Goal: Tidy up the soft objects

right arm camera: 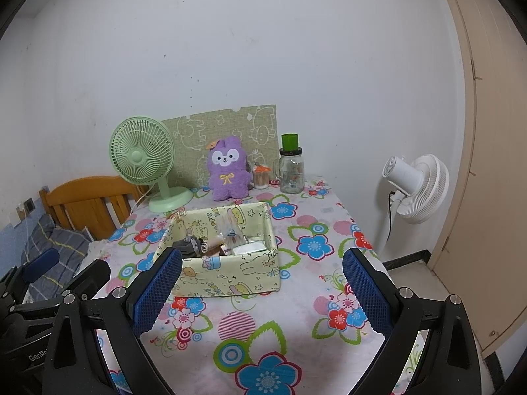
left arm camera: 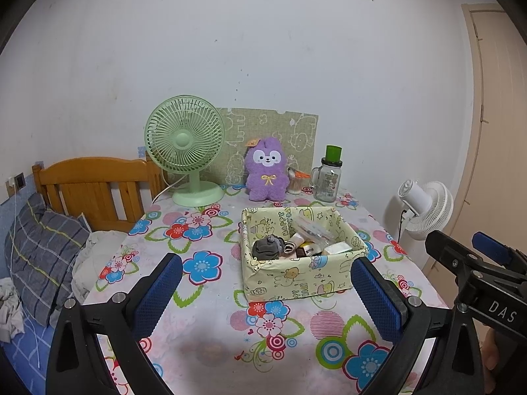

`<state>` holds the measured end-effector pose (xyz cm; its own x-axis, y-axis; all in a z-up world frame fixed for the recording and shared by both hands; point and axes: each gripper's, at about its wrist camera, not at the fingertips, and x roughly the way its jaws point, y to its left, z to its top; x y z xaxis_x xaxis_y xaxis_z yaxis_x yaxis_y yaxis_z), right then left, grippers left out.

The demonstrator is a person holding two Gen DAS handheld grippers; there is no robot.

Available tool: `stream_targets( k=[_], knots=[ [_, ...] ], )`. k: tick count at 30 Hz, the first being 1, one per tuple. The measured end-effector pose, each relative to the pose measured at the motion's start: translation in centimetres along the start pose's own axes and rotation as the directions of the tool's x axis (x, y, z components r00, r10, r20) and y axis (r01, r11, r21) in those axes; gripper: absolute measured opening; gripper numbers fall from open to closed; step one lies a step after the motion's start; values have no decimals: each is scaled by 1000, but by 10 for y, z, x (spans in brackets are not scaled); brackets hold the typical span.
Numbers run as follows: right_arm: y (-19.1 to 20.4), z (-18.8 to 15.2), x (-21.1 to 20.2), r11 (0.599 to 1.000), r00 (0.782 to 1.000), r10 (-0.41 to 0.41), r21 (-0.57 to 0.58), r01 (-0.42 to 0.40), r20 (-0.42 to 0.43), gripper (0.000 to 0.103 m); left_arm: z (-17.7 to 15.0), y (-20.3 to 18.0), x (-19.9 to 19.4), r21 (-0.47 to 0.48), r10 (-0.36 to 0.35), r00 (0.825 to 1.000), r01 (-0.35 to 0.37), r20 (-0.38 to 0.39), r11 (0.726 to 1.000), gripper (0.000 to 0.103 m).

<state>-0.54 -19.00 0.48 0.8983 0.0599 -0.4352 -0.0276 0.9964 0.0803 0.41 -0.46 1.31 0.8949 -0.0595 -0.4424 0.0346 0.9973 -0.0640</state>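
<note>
A purple plush toy (left arm camera: 266, 173) sits upright at the back of the flowered table (left arm camera: 204, 326), against a green board; it also shows in the right wrist view (right arm camera: 226, 169). A yellow cartoon-print box (left arm camera: 296, 276) stands mid-table, holding a grey soft item (left arm camera: 268, 247) and small packets; the box shows in the right wrist view (right arm camera: 230, 275) too. My left gripper (left arm camera: 266, 291) is open and empty, just in front of the box. My right gripper (right arm camera: 262, 288) is open and empty, also in front of the box.
A green desk fan (left arm camera: 186, 144) stands back left. A glass jar with a green lid (left arm camera: 328, 177) and a toothpick holder (left arm camera: 295, 181) stand right of the plush. A white floor fan (right arm camera: 416, 187) is right of the table. A bed with a wooden headboard (left arm camera: 92, 187) lies left.
</note>
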Motion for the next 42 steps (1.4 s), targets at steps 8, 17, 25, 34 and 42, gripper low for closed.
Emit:
stream_targets(
  k=[8,17,25,34,42],
  knots=[
    [0,0,0,1000,1000,-5,-1,5,-1,99,0,-1,1,-5,-3,1000,3,0,1000,103],
    [1,1,1,1000,1000,-9,-5,9,0,99,-1,0,2,-6,0,1000,0,-3,1000,103],
    [1,1,1,1000,1000,-9,-4,9,-1,99,-1,0,2,-6,3,1000,-3,0,1000,103],
    [1,1,1,1000,1000,-8,-5,8,-2,99,0,1,1,-7,5,1000,-5,0,1000,103],
    [1,1,1,1000,1000,-8,-5,8,-1,99,0,2,1,-7,6,1000,-6,1,1000,103]
  ],
)
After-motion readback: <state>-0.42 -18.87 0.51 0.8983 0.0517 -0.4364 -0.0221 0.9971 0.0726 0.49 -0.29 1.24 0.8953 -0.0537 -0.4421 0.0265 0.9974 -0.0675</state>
